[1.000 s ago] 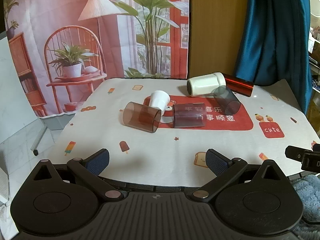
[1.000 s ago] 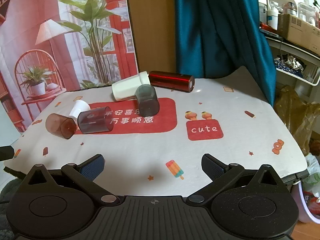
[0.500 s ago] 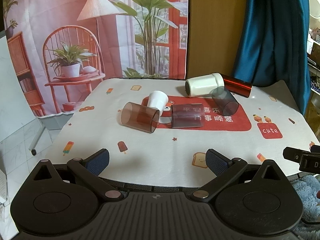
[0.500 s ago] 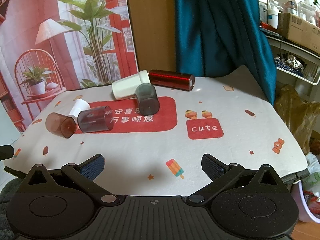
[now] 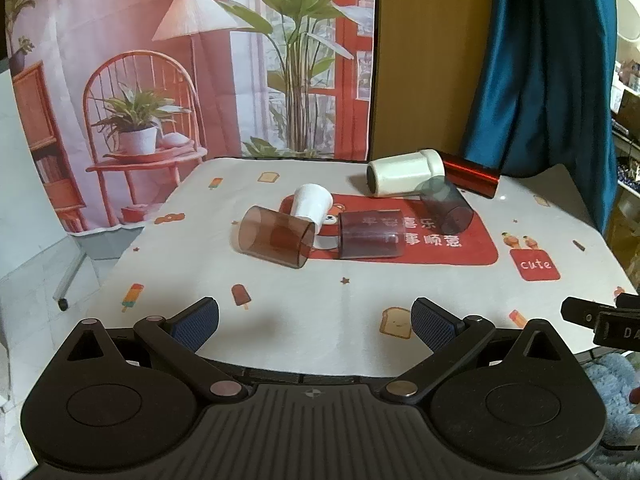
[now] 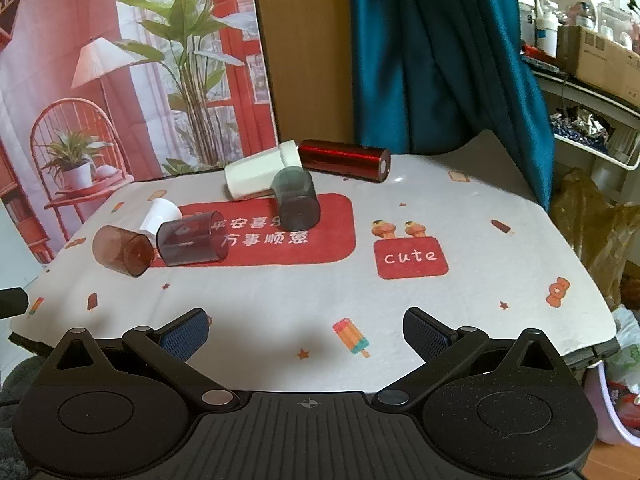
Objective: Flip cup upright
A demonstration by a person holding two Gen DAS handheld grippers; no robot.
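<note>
Currently both my grippers hover at the near edge of the desk (image 5: 320,320): left gripper (image 5: 315,318) and right gripper (image 6: 306,330), jaws spread wide, holding nothing. All cups lie on their sides: brown cup (image 5: 276,237) touching small white cup (image 5: 312,202), purple cup (image 5: 370,234) beside it, grey cup (image 5: 446,204) against large white cup (image 5: 404,178), red cylinder (image 5: 472,174) behind.

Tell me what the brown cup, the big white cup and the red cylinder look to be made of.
Brown cup: likely tinted see-through plastic, smooth; the cloth shows through its wall. Big white cup: opaque, slightly glossy, plastic or ceramic; the look leaves it open. Red cylinder: glossy, metallic-looking, with a bright streak along its length; possibly coated metal or foil-wrapped.
</note>
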